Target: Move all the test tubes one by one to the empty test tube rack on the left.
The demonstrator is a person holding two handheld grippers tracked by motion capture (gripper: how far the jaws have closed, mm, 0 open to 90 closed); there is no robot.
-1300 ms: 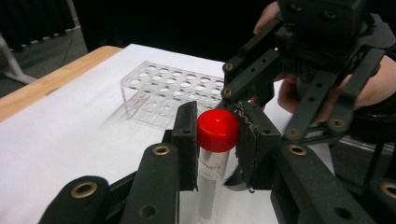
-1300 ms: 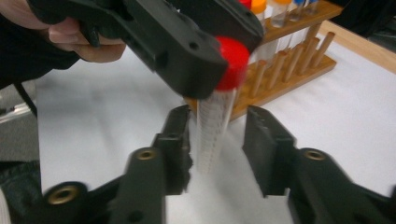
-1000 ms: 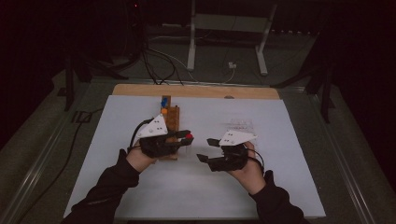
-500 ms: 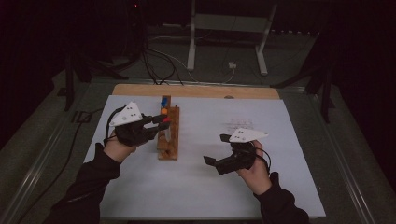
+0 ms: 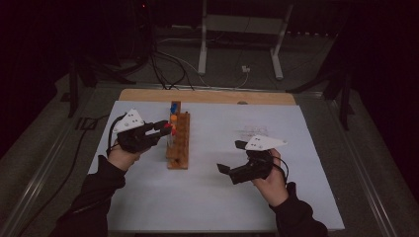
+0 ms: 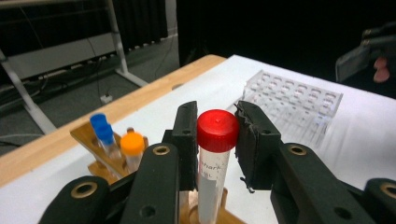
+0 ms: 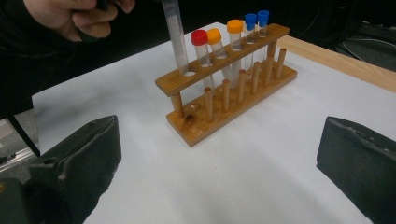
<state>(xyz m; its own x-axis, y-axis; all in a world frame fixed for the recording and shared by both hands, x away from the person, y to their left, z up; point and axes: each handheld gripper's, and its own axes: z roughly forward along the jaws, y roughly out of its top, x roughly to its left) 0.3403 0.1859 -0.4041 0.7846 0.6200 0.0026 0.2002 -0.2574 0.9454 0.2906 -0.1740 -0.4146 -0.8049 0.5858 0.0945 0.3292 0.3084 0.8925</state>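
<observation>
We hold the clear plastic tube with the red screw cap pinched just below its cap in the left tool. Its long axis stands near upright, cap up, base directly over the end hole of the wooden tube rack. The right tool, jaws spread wide, idles over the white worktop, well apart.

rack: bare wood, matt
tube: clear plastic; glossy red cap
tray: clear glossy plastic
table: matt white sheet
pads: rough black rubber
</observation>
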